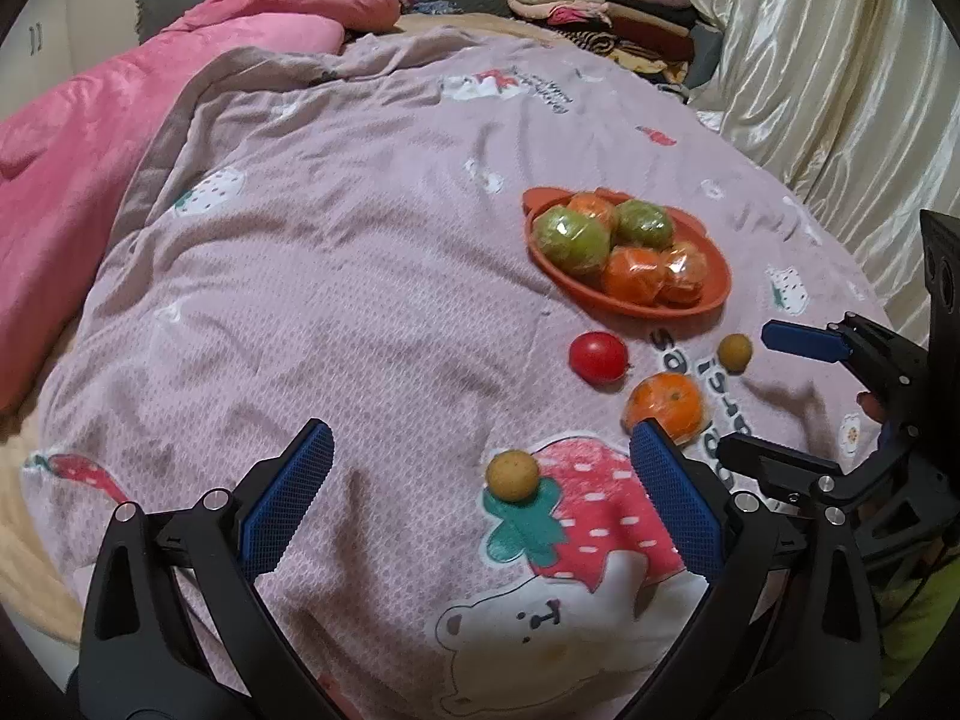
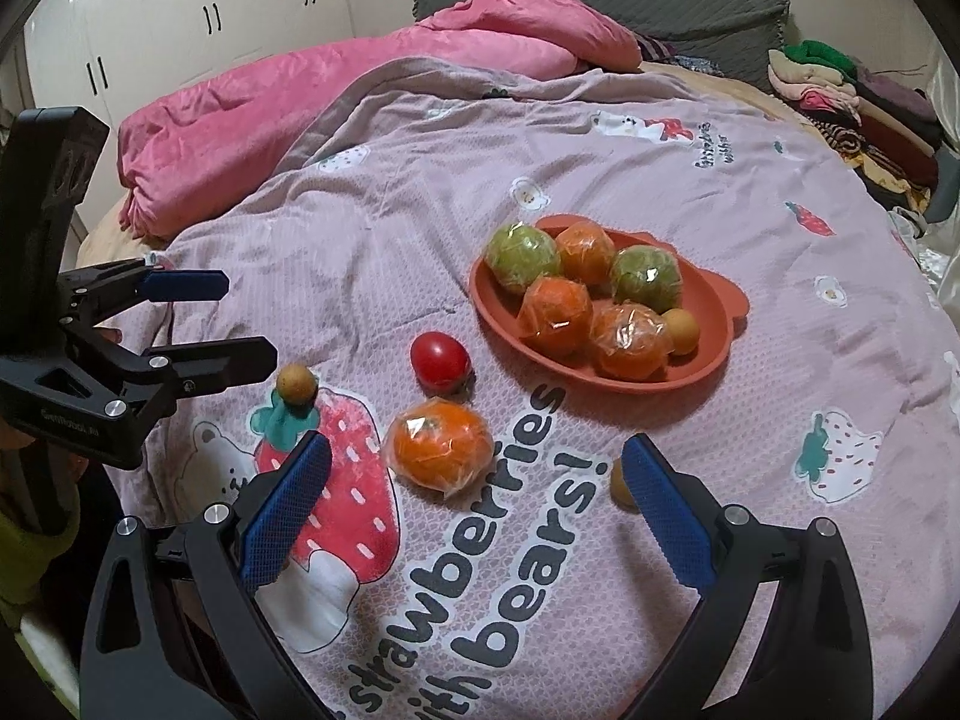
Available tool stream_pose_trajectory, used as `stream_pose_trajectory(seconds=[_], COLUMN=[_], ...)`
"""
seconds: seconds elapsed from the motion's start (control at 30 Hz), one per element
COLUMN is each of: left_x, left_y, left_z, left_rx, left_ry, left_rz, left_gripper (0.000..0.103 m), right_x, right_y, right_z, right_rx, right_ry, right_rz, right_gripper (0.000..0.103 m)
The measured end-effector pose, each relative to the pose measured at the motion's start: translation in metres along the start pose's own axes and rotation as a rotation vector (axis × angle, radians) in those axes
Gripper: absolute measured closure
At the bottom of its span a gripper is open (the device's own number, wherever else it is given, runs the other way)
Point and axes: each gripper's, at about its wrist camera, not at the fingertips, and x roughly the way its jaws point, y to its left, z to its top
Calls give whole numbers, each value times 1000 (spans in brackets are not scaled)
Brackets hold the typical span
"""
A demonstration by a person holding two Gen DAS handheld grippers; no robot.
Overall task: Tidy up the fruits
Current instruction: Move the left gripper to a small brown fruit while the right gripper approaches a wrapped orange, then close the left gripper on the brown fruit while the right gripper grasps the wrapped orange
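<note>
An orange oval plate [image 2: 717, 306] [image 1: 537, 249] on the quilt holds several wrapped green and orange fruits and a small yellow fruit [image 2: 680, 330]. Loose on the quilt lie a red tomato [image 2: 439, 361] [image 1: 598, 357], a wrapped orange [image 2: 440, 447] [image 1: 666, 405], and two small yellow fruits: one [image 2: 296, 384] [image 1: 512, 475] on the strawberry print, one [image 2: 621, 486] [image 1: 735, 351] by my right gripper's right finger. My left gripper [image 1: 480, 492] is open and empty, the near yellow fruit between its fingers. My right gripper [image 2: 477, 489] is open and empty just short of the wrapped orange.
The bed is covered by a lilac strawberry-and-bear quilt [image 1: 360, 276]. A pink duvet [image 1: 90, 138] is heaped at the far left. Folded clothes [image 1: 606, 12] are stacked at the far right beside a shiny cream curtain [image 1: 840, 78]. White wardrobes [image 2: 180, 12] stand behind.
</note>
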Motion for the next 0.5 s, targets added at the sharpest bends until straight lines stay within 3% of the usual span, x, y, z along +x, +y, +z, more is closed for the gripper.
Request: stream_pose_trajectory(seconds=[0.27,0.3,0.33,0.5], left_x=[8,9,9,16], left_y=[0,-1,-1,0], left_z=[-9,-9,-10,-12], left_rx=[9,13,16,21], left_ry=[29,32,35,56], left_rz=[-29,-37,-45,-70], left_gripper=[10,13,14,33], right_x=[13,15,17,28], right_y=[4,4,5,8], right_z=[-3,-3,-3,-4], right_rx=[-14,-18,-23,-35], right_ry=[18,21,24,42], right_rz=[-1,4,10,30], right_gripper=[9,13,26,47])
